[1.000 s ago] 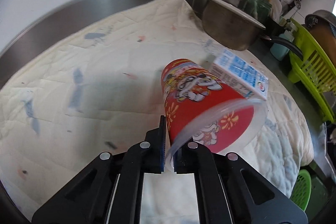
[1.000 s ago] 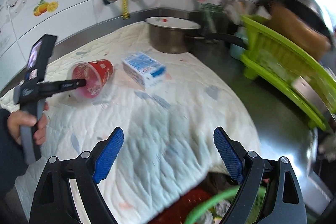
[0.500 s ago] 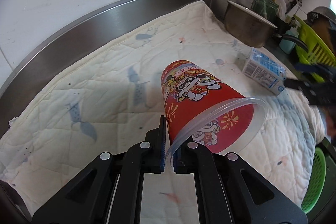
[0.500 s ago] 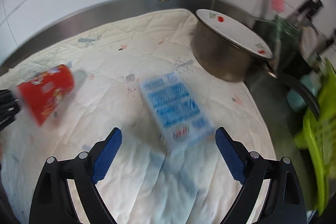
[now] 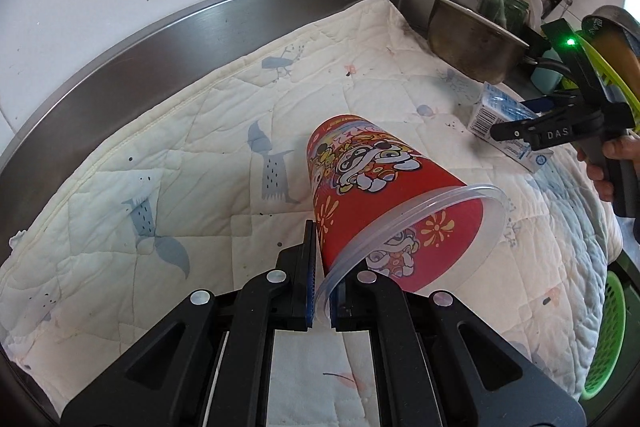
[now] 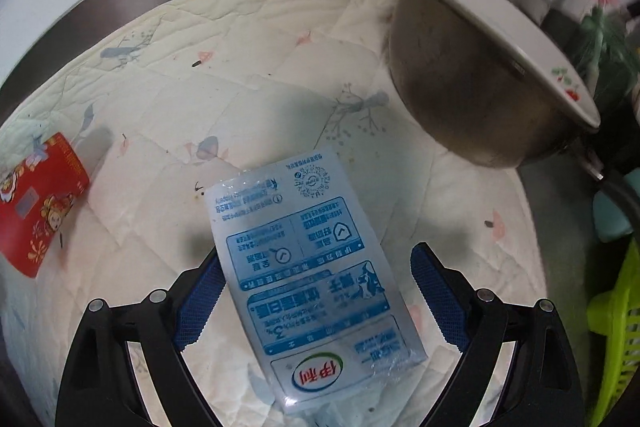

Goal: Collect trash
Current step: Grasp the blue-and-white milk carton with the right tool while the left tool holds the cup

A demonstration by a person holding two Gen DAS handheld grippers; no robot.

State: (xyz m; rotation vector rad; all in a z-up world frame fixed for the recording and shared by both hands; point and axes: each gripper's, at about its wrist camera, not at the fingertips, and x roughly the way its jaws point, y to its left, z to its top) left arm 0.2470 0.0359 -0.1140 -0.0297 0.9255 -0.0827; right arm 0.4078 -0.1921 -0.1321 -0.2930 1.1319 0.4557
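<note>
Cardboard and blue-printed, the milk carton (image 6: 308,283) lies flat on the quilted mat (image 6: 280,39), between the spread jaws of the right hand-held gripper (image 6: 316,301). It is probably light and crushable, so grip it across its long sides. The left hand-held gripper (image 5: 322,297) pinches the thin, flexible rim of the red paper cup (image 5: 384,203).

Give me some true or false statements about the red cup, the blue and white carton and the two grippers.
1. The left gripper pinches the clear rim of the red printed paper cup. True.
2. The right gripper is shut on the blue and white milk carton. False: its jaws stand open either side of it.
3. The carton stands upright. False: it lies flat on the quilted white cloth.
4. A plate covers the steel pot. True.
</note>
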